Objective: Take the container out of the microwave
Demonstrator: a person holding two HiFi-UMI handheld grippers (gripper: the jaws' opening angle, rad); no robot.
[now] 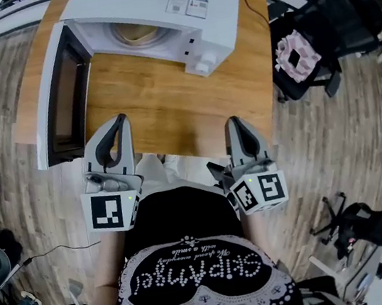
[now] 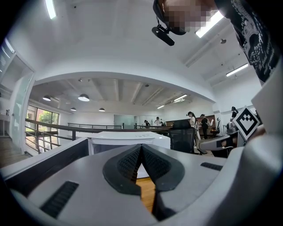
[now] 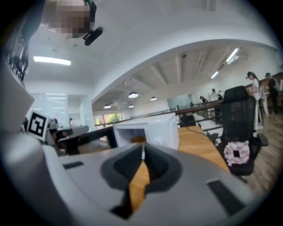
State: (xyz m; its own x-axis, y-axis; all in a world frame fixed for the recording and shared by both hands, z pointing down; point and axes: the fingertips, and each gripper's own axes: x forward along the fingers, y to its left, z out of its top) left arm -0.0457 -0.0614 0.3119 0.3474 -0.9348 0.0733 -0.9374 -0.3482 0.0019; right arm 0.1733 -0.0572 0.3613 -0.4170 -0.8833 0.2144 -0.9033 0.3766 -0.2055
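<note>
In the head view, my left gripper (image 1: 120, 120) and right gripper (image 1: 235, 121) were nearest me, over the table (image 1: 161, 102) edge and well apart from the microwave (image 1: 161, 9). Its door (image 1: 60, 97) stood swung open at the microwave's left. The container (image 1: 136, 31) sat inside the microwave, untouched.

In the left gripper view, my fingers were pressed together with nothing between them, pointing level at the microwave's front.

In the right gripper view, my fingers met at the tips too and were empty. They were lined up on the microwave's open mouth, where the container showed as a tan patch.

I judged this to be the reach. The door was done and no grasp had begun. The next move called for parting my fingers, going into the microwave clear of the door, and closing on the container.
</note>
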